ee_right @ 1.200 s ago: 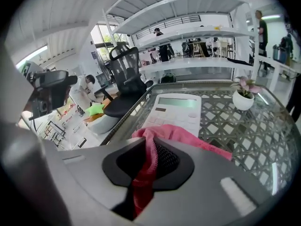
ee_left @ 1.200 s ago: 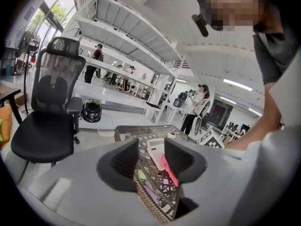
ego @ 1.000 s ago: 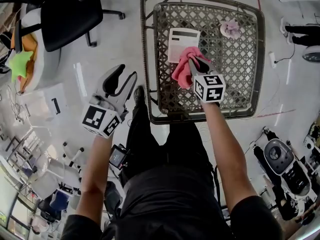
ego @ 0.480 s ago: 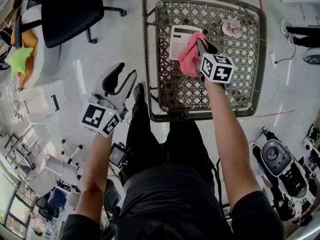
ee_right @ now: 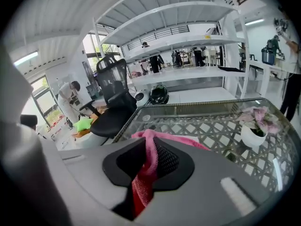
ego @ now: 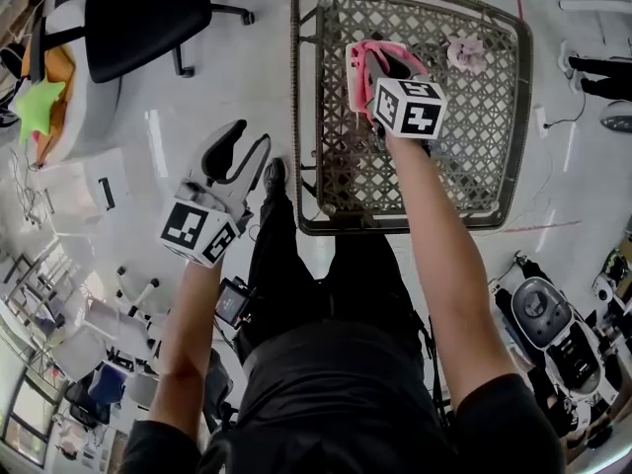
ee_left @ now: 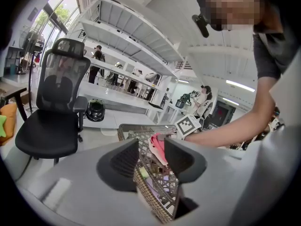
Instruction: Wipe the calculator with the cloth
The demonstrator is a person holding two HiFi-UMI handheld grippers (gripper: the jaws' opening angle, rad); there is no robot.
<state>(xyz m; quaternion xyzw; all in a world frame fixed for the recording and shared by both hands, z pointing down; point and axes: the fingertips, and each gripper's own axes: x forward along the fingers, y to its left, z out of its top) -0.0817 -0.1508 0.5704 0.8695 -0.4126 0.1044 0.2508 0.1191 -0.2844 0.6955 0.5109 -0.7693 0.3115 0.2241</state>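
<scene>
Calculator point(ego: 353, 82) lies at about 11 o'clock on the wicker table point(ego: 405, 228), and we see only a pale sliver of it at the left edge of the pink cloth point(ego: 373, 59) spread over it. That layout comes from the head view. Only the right gripper view shows us the right gripper point(ee_right: 150, 155) with its jaws pinched together on a fold of the cloth. It also turns the pinkish blob at the table's 1 o'clock into a small white pot of pink flowers point(ee_right: 256, 126). The head view puts the left gripper point(ego: 249, 138) off the table at its 8 o'clock, over the floor. Its own view shows its jaws apart with nothing between them. A second ago the cloth sat bunched at the calculator's 5 o'clock corner, with most of the white face bare. Since then the right gripper has carried it toward 12 o'clock, while the left one has kept its place. We read the table as glass over a diamond lattice with a woven rim. The cloth is nubby and hangs in soft folds. The jaw pads are black and ribbed, set in smooth grey shells.
</scene>
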